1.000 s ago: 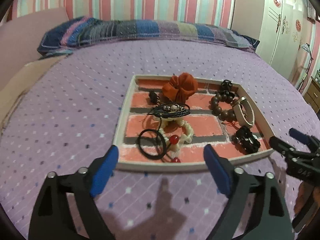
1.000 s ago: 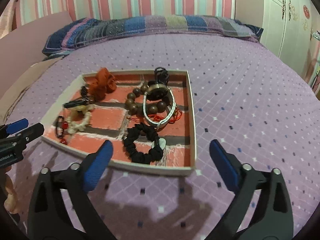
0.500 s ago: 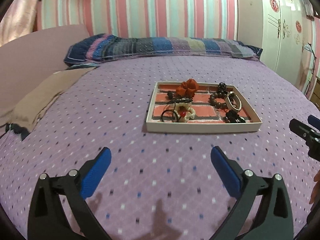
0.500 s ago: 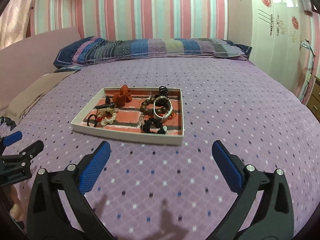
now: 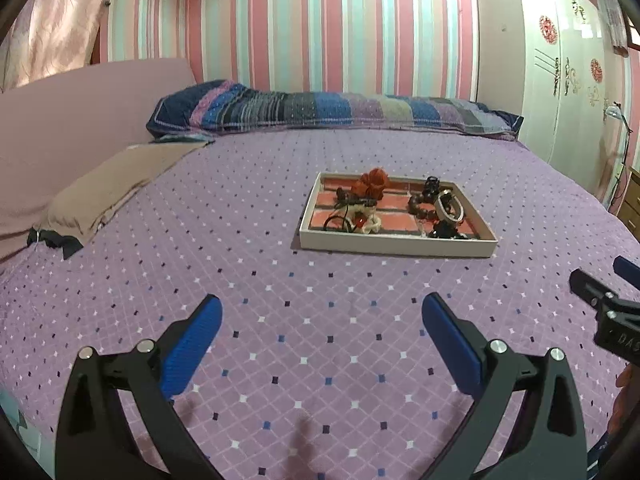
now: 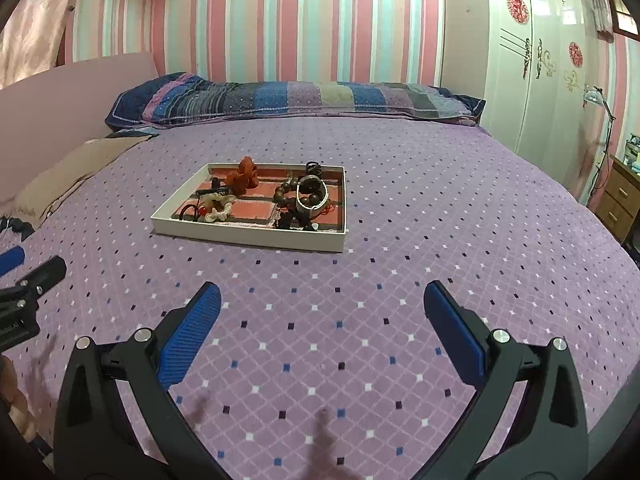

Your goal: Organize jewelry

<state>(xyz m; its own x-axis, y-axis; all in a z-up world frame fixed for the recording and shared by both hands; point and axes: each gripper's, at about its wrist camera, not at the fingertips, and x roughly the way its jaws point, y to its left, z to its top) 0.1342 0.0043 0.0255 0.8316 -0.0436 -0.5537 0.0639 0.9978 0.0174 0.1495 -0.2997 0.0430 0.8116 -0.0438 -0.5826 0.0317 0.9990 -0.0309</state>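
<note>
Left wrist view: left tool (image 5: 322, 312) spread wide, nothing between its blue pads, well short of the shallow white rectangular tray with brick-pattern floor (image 5: 394, 245) on the purple diamond-print bed (image 5: 240, 240). Tray's long axis across the frame; jewelry inside, none loose on the bed, so task judged near done.

Right wrist view: right tool (image 6: 322, 304) likewise spread, empty. Tray (image 6: 248, 238) ahead-left, long axis slanting left to right; orange fabric scrunchie (image 6: 242, 176) inside, toward the far wall.

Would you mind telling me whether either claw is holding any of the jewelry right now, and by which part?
Nothing is held. The left claw and right claw are both open and empty above the bedspread; the jewelry lies in the tray.
</note>
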